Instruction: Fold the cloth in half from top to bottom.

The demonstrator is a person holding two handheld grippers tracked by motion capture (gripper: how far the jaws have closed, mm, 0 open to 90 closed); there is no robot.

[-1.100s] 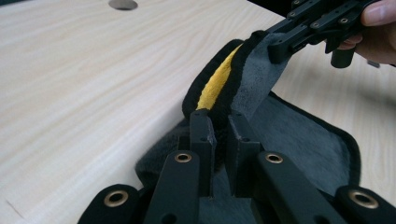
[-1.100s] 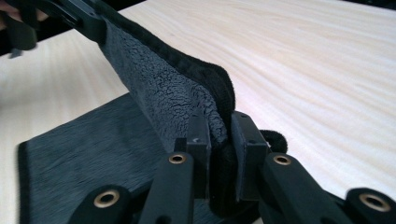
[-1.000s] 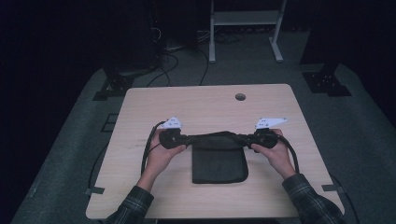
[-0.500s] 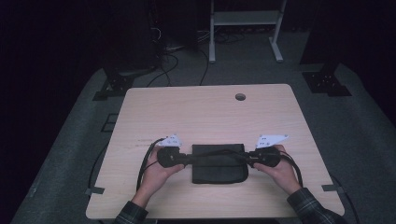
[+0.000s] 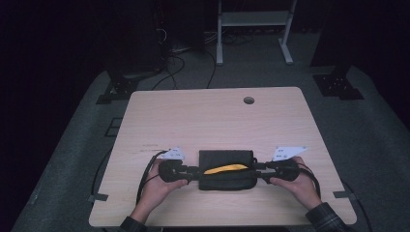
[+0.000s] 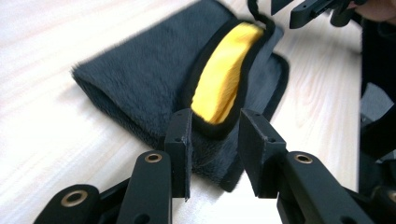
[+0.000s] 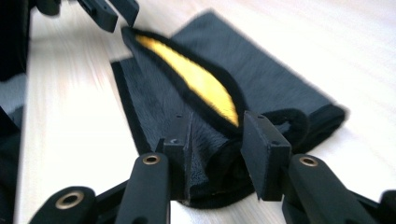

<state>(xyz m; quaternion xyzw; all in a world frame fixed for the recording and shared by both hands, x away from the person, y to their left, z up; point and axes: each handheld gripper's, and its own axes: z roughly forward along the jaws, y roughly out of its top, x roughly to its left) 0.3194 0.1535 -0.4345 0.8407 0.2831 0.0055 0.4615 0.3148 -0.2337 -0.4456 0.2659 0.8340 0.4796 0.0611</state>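
High view: one dark plush cloth (image 5: 227,170), folded, is seen lying flat on the near half of a light wooden table (image 5: 212,116), between the left gripper (image 5: 191,171) and the right gripper (image 5: 258,171), each held in a hand at one short end of the bundle. Material is recorded as soft, deep-piled and limp; it is judged light, non-fragile and liable to sag or unfold if lifted by a single layer. Grip is best taken at the bound end edges, where the layers are stacked thick. Colour: charcoal to black outside, with a bright yellow inner face (image 6: 223,79) exposed as a lens-shaped opening along the top fold, outlined by a black stitched hem. Left gripper view: the jaws are parted, with the hemmed corner of the cloth lying between them, apparently unclamped. Right gripper view: the jaws stand apart about the opposite folded end (image 7: 210,154), the fabric resting against the left jaw; no firm pinch is evident.
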